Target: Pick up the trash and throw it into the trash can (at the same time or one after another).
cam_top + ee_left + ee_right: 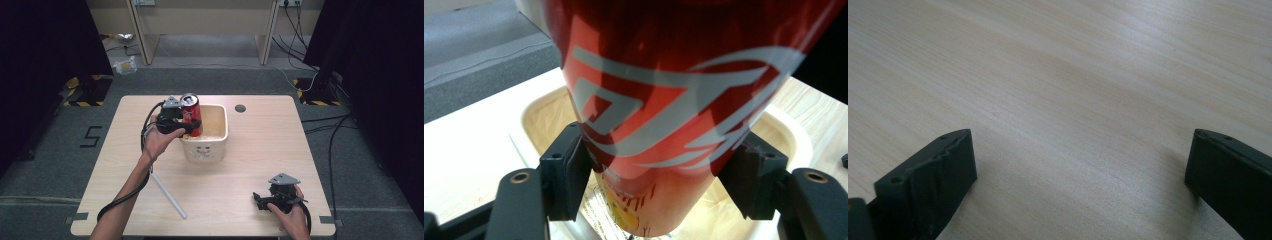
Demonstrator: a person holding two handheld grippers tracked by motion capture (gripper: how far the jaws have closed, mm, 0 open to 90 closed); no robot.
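The left gripper (pixel 192 124) held a red can (pixel 191 114) upright over the cream tub (pixel 220 145) near the tabletop's far edge; the placing step seemingly, needing a lowering; the right gripper (pixel 261 198) rested wide-fingered by the near right corner

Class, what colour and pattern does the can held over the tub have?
The can is red with silver-grey swirling lettering, clearest in the left gripper view.

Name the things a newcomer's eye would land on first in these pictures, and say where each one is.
First comes the red can, clamped in the left hand-held gripper over the left part of the cream tub at the table's middle. Next, the white stick lying slantwise on the wooden table near the front left. The right hand-held gripper rests open at the front right.
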